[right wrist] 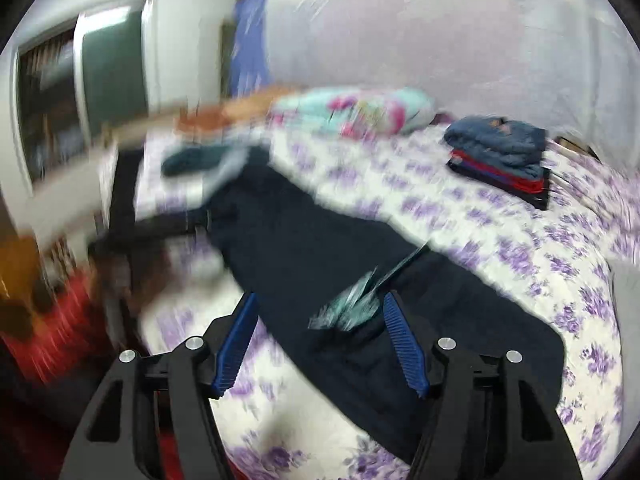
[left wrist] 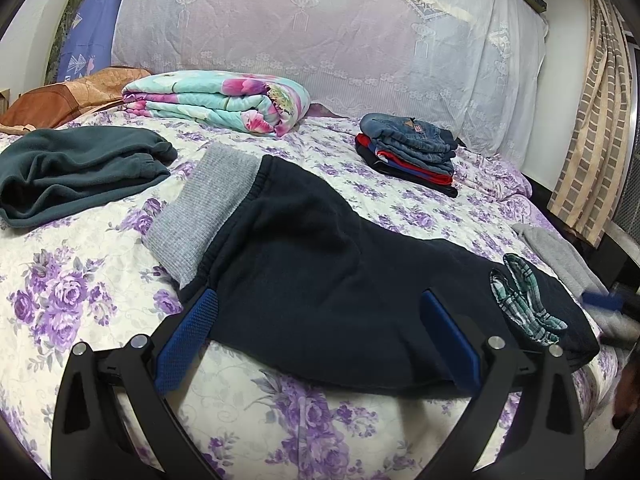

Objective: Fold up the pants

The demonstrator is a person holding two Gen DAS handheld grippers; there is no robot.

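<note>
Left view alone, sharp: grey waistband (left wrist: 200, 208) of navy pants (left wrist: 320, 272), left gripper (left wrist: 320, 308) apart astride them. Right gripper (right wrist: 320, 304) apart, blurred. Floral bedsheet (left wrist: 80, 280), curtain (left wrist: 592, 120).

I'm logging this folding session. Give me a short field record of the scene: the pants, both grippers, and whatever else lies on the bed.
pants: dark pants lie flat on the bed, grey waistband away from the plaid cuff lining
left gripper: open, astride the pants
right gripper: open, over the cuff end
other clothes: green garment; folded stack
bedding: folded floral quilt
</note>
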